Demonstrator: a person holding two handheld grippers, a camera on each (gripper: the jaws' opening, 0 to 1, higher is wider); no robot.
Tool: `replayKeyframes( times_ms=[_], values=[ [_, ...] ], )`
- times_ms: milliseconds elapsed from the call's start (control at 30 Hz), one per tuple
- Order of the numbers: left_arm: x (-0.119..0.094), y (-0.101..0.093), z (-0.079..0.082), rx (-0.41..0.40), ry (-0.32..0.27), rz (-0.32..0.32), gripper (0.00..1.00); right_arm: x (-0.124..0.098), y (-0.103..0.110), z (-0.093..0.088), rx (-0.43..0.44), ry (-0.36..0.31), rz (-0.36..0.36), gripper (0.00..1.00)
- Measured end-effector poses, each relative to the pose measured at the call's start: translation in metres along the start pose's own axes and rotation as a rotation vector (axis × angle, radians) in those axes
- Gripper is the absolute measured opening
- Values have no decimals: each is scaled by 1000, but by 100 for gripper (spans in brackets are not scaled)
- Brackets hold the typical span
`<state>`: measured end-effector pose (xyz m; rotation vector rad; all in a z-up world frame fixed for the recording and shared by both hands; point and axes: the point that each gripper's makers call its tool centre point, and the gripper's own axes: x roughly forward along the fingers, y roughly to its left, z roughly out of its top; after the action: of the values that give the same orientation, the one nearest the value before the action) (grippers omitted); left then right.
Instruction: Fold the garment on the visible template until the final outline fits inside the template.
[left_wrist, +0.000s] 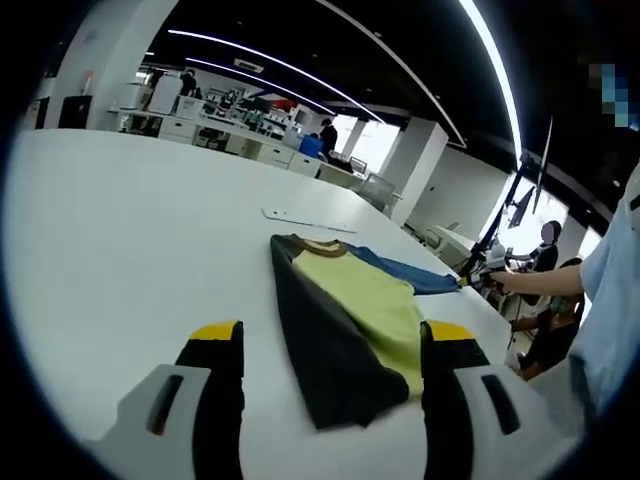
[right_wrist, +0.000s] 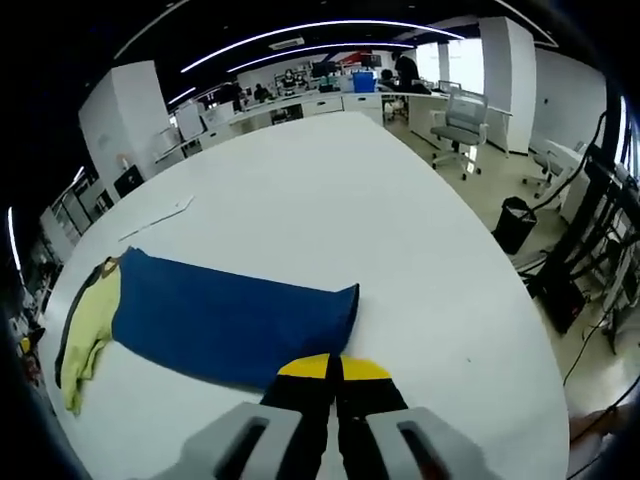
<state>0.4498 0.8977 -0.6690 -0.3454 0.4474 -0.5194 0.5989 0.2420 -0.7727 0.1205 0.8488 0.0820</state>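
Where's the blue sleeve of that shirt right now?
In the right gripper view the blue sleeve lies flat on the white table, just ahead of the right gripper.

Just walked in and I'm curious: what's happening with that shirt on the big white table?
A person holding a two-jaw gripper in each hand is folding a yellow, dark grey and blue shirt on the large white table. The left gripper is open, hovering near the folded dark side. The right gripper is shut at the edge of the shirt's blue panel; whether it pinches cloth is unclear.

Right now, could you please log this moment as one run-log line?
garment: partly folded, on white table | left gripper: open, above garment | right gripper: shut, at blue edge
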Motion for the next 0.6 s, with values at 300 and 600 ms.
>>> replayKeyframes(
  times_ms=[300,600],
  values=[
    [-2,0,-2,-6,-4,4,69,-5,4,3,-9,-50,13,0],
    [-2,1,-3,-13,-10,0,69,-20,40,28,-106,-208,180,43]
  ],
)
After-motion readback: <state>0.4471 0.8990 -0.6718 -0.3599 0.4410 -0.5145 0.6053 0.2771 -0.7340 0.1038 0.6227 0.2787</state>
